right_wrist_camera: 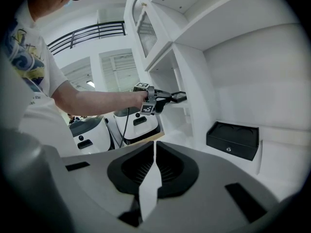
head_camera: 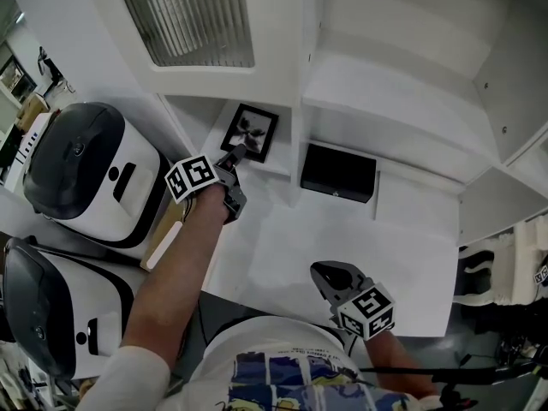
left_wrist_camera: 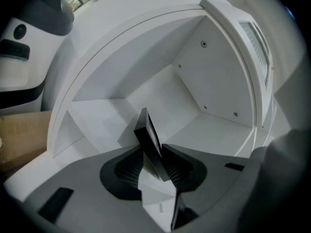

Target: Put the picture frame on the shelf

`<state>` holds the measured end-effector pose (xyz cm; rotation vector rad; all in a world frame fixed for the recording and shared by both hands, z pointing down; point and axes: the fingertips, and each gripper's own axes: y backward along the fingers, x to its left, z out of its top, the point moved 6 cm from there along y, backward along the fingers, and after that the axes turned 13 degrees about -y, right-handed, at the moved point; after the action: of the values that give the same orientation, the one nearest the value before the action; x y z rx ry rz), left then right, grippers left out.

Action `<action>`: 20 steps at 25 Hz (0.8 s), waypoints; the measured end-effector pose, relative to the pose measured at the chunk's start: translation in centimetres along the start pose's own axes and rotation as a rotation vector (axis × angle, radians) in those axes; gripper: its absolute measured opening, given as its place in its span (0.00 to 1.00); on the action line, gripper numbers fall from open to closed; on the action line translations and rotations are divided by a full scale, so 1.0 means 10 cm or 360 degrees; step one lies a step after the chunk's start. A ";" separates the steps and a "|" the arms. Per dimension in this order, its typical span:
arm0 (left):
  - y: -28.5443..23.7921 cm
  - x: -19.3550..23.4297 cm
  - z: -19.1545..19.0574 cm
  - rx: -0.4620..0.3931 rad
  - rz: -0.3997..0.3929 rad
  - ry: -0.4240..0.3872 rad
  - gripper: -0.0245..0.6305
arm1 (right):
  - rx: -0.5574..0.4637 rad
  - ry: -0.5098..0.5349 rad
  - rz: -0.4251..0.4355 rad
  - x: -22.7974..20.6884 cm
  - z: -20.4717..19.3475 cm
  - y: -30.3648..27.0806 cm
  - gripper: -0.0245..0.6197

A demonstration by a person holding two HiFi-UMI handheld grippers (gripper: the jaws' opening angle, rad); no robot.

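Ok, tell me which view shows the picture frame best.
The head view: the picture frame faces the camera, nearly whole, in the shelf compartment. The left gripper view shows it only edge-on, between the jaws of the left hand-held gripper. The right gripper view shows a small dark sliver far off.

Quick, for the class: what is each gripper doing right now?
Left gripper: picture frame between its jaws; grip cannot be told.
Right gripper: closed, empty.

1 picture frame (head_camera: 249,132), 1 black box (head_camera: 337,172), 2 white appliances (head_camera: 86,171) (head_camera: 60,315)
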<state>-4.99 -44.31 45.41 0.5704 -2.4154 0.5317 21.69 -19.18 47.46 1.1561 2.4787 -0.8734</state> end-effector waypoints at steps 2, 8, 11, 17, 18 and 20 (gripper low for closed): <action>0.00 0.00 0.03 0.0004 0.0051 -0.0073 0.21 | -0.0001 -0.0003 0.0008 0.00 0.00 -0.01 0.09; -0.04 -0.03 0.05 0.0004 0.0184 -0.0251 0.24 | -0.0003 -0.0009 0.0018 -0.02 0.02 -0.02 0.09; -0.05 -0.05 0.04 -0.0018 0.0256 -0.0354 0.28 | -0.0013 -0.0017 0.0015 -0.05 0.03 -0.02 0.09; -0.04 -0.07 0.01 -0.0089 0.0424 -0.0520 0.35 | -0.0022 -0.0039 0.0010 -0.07 0.03 -0.01 0.09; -0.03 -0.07 0.01 -0.0102 0.0443 -0.0550 0.36 | -0.0022 -0.0040 0.0009 -0.08 0.03 0.00 0.09; -0.03 -0.08 0.01 -0.0131 0.0468 -0.0617 0.37 | -0.0024 -0.0042 0.0007 -0.09 0.04 0.00 0.09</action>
<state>-4.29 -44.33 44.91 0.3030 -2.9007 0.4721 22.25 -19.95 47.56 1.1376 2.4566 -0.8612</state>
